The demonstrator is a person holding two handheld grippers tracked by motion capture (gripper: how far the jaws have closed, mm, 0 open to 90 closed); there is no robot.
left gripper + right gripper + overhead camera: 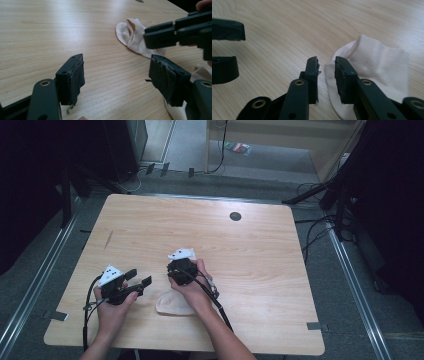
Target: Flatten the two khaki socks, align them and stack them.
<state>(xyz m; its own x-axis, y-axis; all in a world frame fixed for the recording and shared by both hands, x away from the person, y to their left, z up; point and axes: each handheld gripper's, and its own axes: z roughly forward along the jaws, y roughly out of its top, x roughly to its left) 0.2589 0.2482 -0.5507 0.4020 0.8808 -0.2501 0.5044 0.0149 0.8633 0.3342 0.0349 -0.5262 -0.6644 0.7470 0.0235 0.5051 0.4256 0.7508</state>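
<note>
Right gripper (326, 65), jaws narrowly parted (seemingly gripping nothing), at the sock's (377, 62) edge; left gripper (116, 75) released beside it.

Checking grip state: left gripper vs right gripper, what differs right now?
The left gripper stands with jaws wide apart over bare table; the right gripper has only a narrow gap. The left has nothing between its pads; the right sits at the sock's edge, not visibly pinching it. Both have black padded jaws.
</note>
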